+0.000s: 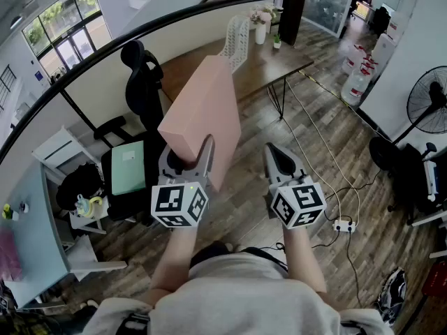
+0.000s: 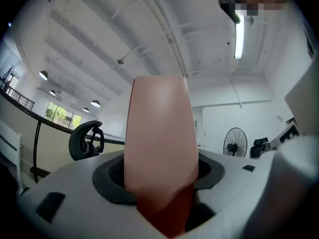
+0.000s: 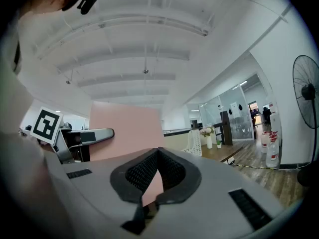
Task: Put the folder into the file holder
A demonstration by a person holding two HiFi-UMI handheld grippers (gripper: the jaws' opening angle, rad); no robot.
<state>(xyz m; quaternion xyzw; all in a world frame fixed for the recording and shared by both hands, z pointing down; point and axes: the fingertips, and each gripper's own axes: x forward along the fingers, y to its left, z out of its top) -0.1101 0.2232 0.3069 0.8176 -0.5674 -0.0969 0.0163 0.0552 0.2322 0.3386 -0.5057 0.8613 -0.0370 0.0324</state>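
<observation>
A thick pink folder stands upright in the air, and my left gripper is shut on its lower edge. In the left gripper view the folder fills the gap between the dark pads and rises toward the ceiling. My right gripper hangs just to the right of the folder, shut, with nothing between its jaws. In the right gripper view the pads meet at their tips, and the folder shows behind them. The white mesh file holder stands on the far wooden table, and also appears in the right gripper view.
A black office chair stands left of the folder, beside a seat holding a green pad. A vase of flowers sits on the table. Cables and a power strip lie on the wood floor. At the right are water bottles and a fan.
</observation>
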